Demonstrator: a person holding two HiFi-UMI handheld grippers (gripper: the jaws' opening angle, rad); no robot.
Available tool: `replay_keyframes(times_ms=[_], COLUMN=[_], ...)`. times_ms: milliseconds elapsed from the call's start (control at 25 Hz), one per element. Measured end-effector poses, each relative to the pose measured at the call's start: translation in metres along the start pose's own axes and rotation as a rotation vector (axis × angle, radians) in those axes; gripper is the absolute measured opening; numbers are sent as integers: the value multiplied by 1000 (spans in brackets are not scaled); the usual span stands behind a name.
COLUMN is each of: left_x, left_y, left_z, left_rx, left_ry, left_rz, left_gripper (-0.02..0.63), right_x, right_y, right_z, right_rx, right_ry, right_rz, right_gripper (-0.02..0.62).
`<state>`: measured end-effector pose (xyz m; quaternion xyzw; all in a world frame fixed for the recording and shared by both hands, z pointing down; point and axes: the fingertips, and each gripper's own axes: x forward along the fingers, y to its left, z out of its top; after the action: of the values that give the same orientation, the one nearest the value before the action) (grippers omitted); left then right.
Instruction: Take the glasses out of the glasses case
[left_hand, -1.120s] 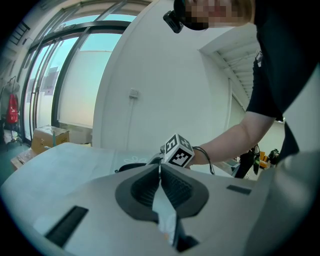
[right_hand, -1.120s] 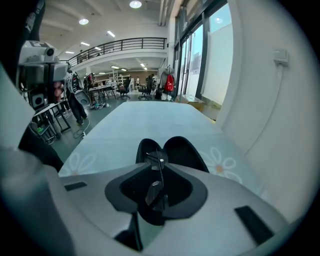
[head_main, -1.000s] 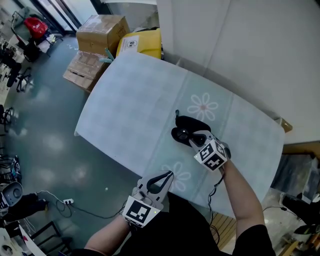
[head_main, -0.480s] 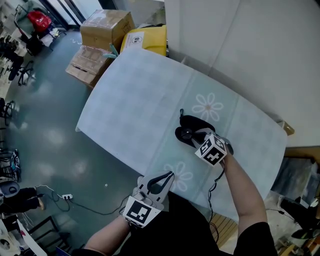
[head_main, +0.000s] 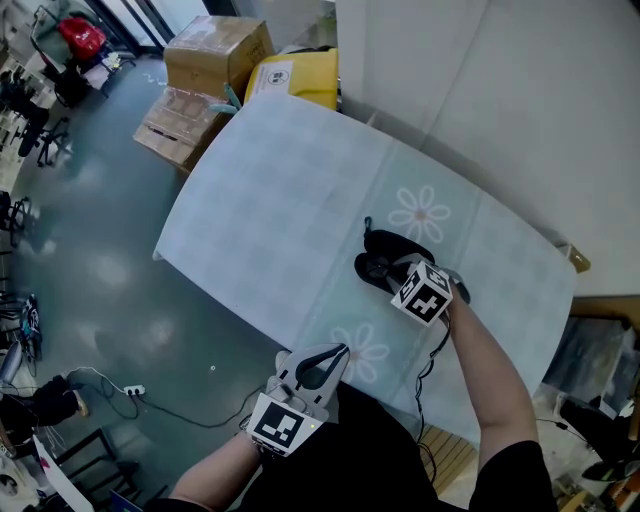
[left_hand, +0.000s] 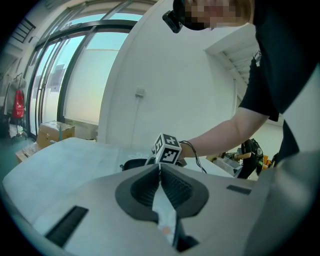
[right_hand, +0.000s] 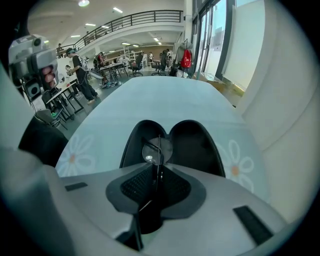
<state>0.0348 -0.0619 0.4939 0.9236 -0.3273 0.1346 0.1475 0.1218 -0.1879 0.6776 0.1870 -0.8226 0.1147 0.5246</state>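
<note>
A black glasses case (head_main: 392, 246) lies open on the pale blue daisy-print table (head_main: 280, 190), right of its middle. My right gripper (head_main: 393, 271) is over the case's near side and is shut on the thin frame of the glasses (head_main: 374, 268). In the right gripper view, one round lens of the glasses (right_hand: 157, 149) sticks out past the shut right gripper (right_hand: 158, 166), above the case's two dark halves (right_hand: 197, 145). My left gripper (head_main: 333, 354) hangs at the table's near edge, shut and holding nothing. The left gripper view shows the left gripper (left_hand: 160, 168), the case (left_hand: 134, 163) and the other gripper's marker cube (left_hand: 166, 149).
Cardboard boxes (head_main: 215, 45) and a yellow bin (head_main: 300, 80) stand on the floor past the table's far left end. A white wall (head_main: 500, 100) runs along the table's right side. A cable (head_main: 150, 410) lies on the floor at the left.
My right gripper, still shut on the glasses, has shifted slightly towards the case. The left gripper has stayed where it was.
</note>
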Motion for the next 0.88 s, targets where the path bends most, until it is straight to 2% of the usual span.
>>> replay_keyframes(times_ms=[320,640,880], left_x=[-2,-3,-5], left_y=[2,0,0], left_z=[-1,-2,-3], left_rx=[-1,7,-5], left_ry=[-2,-7,1], left_rz=[-2,-12,-13], left_gripper=[32,32,31], right_x=[2,2,2], right_y=[0,-4,-5], right_z=[0,1,0], right_rx=[15,39,47], right_ry=[33,18,15], right_rz=[5,-34,-43], right_gripper=[69,28,28])
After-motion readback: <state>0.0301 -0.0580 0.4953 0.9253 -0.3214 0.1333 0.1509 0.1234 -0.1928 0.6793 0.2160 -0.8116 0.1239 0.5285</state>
